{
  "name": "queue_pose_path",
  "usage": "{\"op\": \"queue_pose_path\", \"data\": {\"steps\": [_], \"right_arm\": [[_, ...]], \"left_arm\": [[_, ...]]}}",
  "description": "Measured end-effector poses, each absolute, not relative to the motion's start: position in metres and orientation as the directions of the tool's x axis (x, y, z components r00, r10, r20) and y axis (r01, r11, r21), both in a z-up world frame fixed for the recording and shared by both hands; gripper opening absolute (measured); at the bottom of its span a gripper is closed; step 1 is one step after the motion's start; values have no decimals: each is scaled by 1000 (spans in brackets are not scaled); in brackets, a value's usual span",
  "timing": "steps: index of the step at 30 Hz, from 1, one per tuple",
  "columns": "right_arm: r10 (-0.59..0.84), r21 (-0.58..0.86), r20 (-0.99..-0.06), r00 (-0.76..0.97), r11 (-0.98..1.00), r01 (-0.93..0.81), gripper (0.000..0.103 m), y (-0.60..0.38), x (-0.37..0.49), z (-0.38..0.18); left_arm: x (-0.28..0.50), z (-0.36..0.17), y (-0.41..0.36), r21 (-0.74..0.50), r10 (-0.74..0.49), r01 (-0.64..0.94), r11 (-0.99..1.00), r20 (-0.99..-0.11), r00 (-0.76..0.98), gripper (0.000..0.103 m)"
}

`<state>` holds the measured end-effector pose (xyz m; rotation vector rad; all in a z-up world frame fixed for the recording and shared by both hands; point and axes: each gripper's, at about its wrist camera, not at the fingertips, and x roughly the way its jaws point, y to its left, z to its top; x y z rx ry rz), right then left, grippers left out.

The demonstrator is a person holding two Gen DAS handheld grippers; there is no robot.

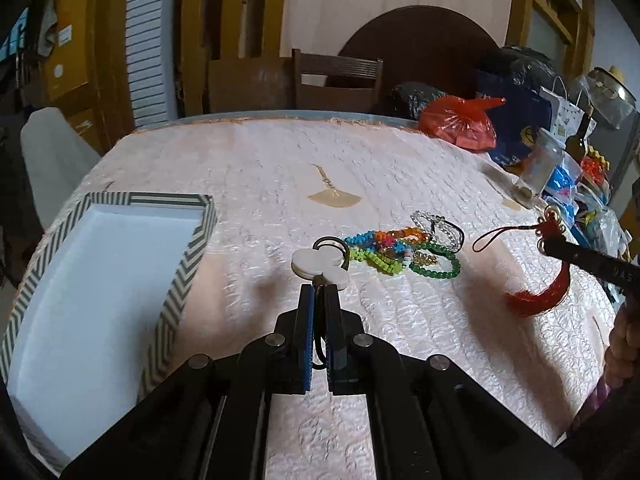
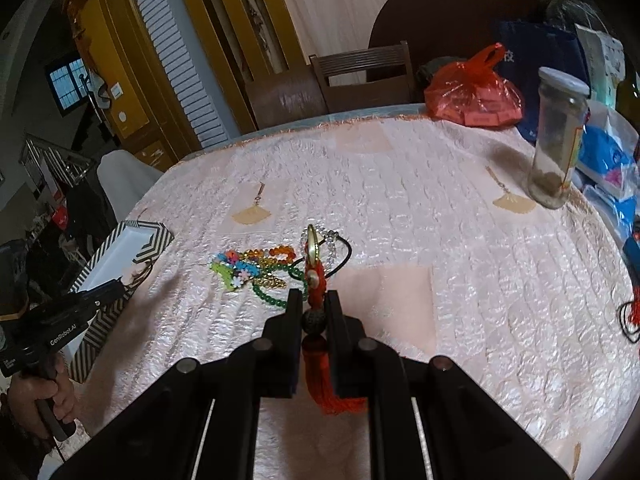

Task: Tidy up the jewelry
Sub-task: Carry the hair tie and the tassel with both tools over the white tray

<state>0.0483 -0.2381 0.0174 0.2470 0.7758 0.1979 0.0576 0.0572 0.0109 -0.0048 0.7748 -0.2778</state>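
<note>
My left gripper [image 1: 319,288] is shut on a white mouse-head charm [image 1: 320,266] with a dark cord loop, held above the pink tablecloth. My right gripper [image 2: 314,296] is shut on a red tassel ornament [image 2: 314,280] with a gold ring and dark bead; it also shows in the left wrist view [image 1: 538,300], hanging at the right. A pile of colourful bead bracelets [image 1: 400,248] lies mid-table, also in the right wrist view [image 2: 256,266]. A striped tray with a white inside [image 1: 100,264] lies at the left, just left of my left gripper.
A glass jar [image 2: 558,140], a red plastic bag [image 2: 472,96], a dark bottle [image 1: 580,136] and packets crowd the table's far right. Wooden chairs [image 1: 338,80] stand behind the far edge. The striped tray's corner [image 2: 120,256] shows in the right wrist view.
</note>
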Motion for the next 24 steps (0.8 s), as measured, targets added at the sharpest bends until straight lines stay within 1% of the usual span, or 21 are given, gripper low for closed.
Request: {"op": "queue_pose_path", "data": {"steps": [4,14,18,24], "right_arm": [[267,287,-656,705,953,-94,11,-229,43,19],[338,303,-610,717,935,-184,11,-202,39,26],[346,302,-611,711,933,-195,11,-195,40,27],[344,270,-618,706,937,-221,11,-180,41,30]], "left_arm": [[48,17,63,-74,-206,213,974,-681,703,7],[39,24,90,-95,-161,131,987,-681,714,7],[35,27,100,-103,-143,99,990,-674,725,7],[34,32,111,-81,-86,43,996,-674,733,7]]}}
